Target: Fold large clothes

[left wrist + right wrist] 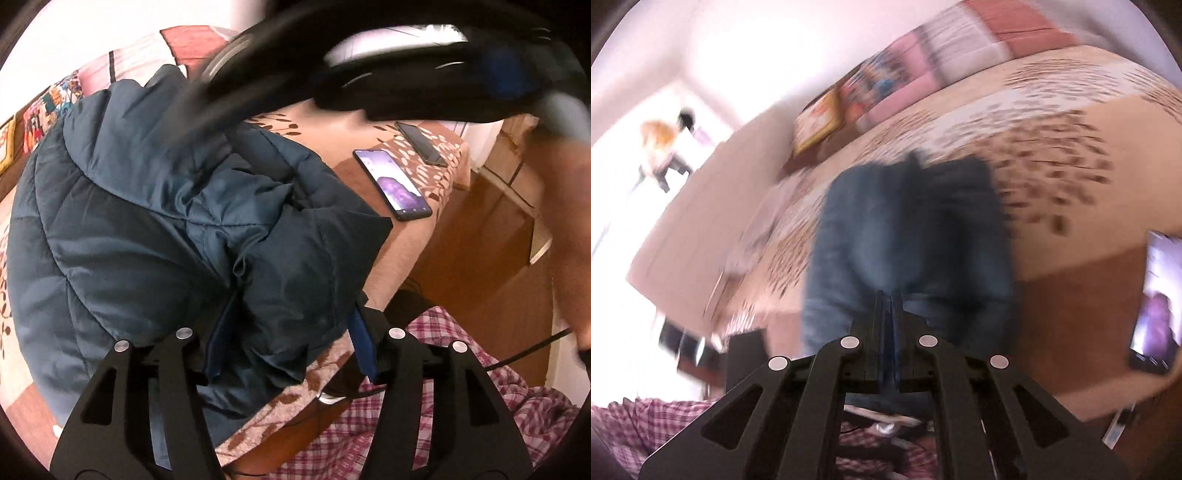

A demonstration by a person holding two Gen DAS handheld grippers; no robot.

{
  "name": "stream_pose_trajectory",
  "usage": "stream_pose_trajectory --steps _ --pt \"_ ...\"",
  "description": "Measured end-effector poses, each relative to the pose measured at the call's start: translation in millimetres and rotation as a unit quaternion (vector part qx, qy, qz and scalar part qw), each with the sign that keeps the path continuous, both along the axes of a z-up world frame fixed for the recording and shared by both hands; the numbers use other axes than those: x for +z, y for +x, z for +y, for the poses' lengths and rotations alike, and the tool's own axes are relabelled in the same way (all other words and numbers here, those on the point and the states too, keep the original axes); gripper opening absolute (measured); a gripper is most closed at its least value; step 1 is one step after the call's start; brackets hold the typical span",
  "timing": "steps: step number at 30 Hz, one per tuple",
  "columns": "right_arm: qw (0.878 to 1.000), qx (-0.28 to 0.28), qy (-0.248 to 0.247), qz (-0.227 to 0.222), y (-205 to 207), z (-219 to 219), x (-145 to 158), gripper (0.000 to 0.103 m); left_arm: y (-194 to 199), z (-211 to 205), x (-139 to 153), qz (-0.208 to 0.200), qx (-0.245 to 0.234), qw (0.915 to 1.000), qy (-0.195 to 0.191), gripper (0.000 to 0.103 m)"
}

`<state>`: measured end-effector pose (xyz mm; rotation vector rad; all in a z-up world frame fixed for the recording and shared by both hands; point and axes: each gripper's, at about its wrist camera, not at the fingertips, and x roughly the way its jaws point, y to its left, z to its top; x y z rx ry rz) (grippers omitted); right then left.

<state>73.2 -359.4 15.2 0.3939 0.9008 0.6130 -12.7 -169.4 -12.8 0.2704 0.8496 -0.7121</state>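
Observation:
A dark teal quilted jacket [147, 221] lies bunched and folded on the bed; in the right wrist view it is a blurred blue mass [908, 229] straight ahead. My left gripper [290, 343] stands open over the jacket's near corner. A fold of the fabric lies between its blue-padded fingers [364, 347]. My right gripper [891, 295] is shut above the near end of the jacket, pads together, with nothing seen between them. Its blurred black body [369, 85] crosses the top of the left wrist view.
The bed has a beige bedspread [369, 133] with brown leaves. A lit phone [393, 184] and a dark phone [421, 144] lie right of the jacket, near the bed's edge. Pillows [960, 40] line the far side. A person's pink checked clothing [443, 424] is close below.

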Motion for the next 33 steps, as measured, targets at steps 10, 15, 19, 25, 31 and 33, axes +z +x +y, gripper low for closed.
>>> stream_pose_trajectory --steps 10,15,19,25,31,33 --pt "0.995 -0.038 -0.025 0.087 2.0 -3.5 -84.3 0.000 5.3 92.1 67.1 0.003 0.040 0.9965 -0.074 0.057" --pt "0.995 -0.063 -0.046 0.061 -14.2 5.2 -92.8 0.000 66.5 80.7 93.4 -0.029 0.102 0.9914 -0.077 0.062" --pt "0.995 -0.074 -0.066 0.032 -27.5 17.5 -88.2 0.000 125.8 44.3 77.5 -0.001 0.129 0.9910 -0.035 0.062" --pt "0.993 -0.084 -0.086 0.009 -45.8 22.7 -83.7 0.000 178.7 4.7 47.7 0.035 0.148 0.9884 -0.001 0.064" --pt "0.991 -0.085 -0.098 -0.002 -54.9 25.9 -87.6 0.000 202.2 -17.8 14.1 0.038 0.150 0.9868 0.046 0.070" --pt "0.991 -0.085 -0.100 0.000 -56.0 25.7 -89.8 0.000 204.9 -21.0 8.2 0.034 0.150 0.9869 0.050 0.072"
